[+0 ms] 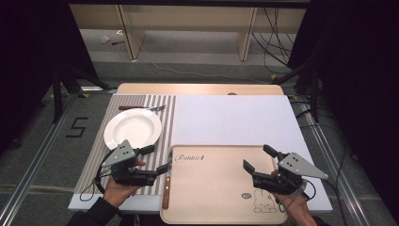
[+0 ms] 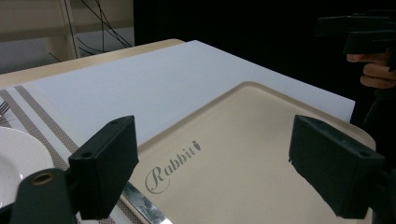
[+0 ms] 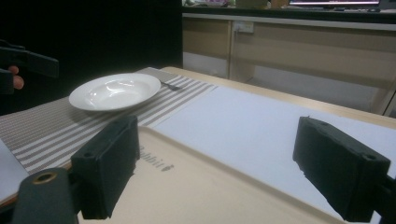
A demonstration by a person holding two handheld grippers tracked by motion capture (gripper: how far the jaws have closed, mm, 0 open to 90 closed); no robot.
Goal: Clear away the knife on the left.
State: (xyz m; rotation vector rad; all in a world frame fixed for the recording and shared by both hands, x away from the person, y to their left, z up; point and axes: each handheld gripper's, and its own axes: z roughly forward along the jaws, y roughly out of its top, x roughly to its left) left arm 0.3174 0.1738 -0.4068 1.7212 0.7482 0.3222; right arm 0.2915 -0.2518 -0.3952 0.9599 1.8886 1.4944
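Hovering wide open and empty at either end of the beige tray point(image 1: 211, 188), the left gripper point(image 1: 157, 160) sits at its nine o'clock edge, nearest the knife point(image 1: 166, 190) lying lengthwise there, while the right gripper point(image 1: 259, 157) waits at three o'clock.

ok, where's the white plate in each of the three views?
High view: white plate at left centre, on the striped placemat, beyond the left gripper.
Left gripper view: plate cut off by the left edge.
Right gripper view: plate at upper left.
Shared landmark: the "Rabbit" lettering on the tray.
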